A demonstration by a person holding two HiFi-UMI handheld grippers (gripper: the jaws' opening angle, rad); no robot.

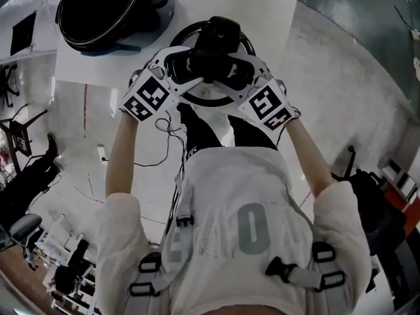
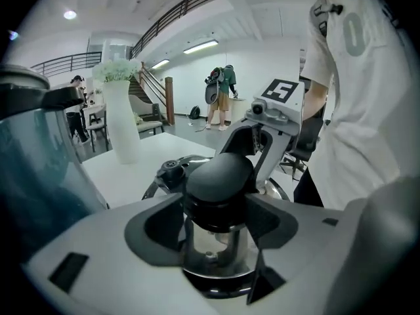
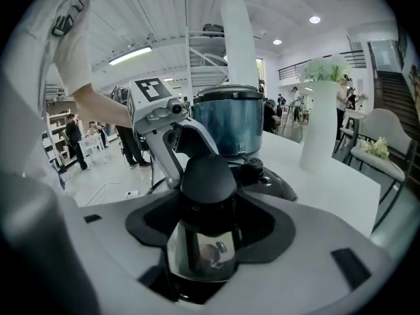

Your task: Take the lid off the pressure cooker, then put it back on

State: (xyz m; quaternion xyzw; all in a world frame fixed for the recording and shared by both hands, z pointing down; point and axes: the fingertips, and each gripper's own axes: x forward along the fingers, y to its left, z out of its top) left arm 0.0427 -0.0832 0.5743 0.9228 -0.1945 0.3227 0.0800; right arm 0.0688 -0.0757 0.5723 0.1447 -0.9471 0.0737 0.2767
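Right now the lid (image 1: 209, 99) of the pressure cooker is off its pot and sits low in front of the person, over the near edge of the white table (image 1: 262, 5). From here I cannot tell whether it rests on the table or hangs just above it. Its black knob (image 2: 220, 176) sticks up in the middle, and both tools have hold of it from opposite sides. The left gripper (image 2: 216, 218) has its jaws pinched in on the knob's neck, dark pads to either side. The right gripper (image 3: 207, 225) clamps the same knob (image 3: 209, 176) the same way, facing the other one. From above, the left gripper (image 1: 193, 61) and right gripper (image 1: 239, 67) meet nose to nose over the lid, the marker cubes (image 1: 147, 97) angled outward toward the person's bare forearms.

The open pot (image 1: 111, 8) stands well apart, further back and to the person's left on the same table, its inside dark. In the right gripper view that pot (image 3: 230, 120) rises bluish behind the lid (image 3: 282, 189). A tall white vase (image 3: 321, 123) with pale flowers stands on the table off to one side. Around the table the room is a bright hall, with a staircase (image 2: 177, 18) and several people (image 2: 223, 97) standing in the distance.
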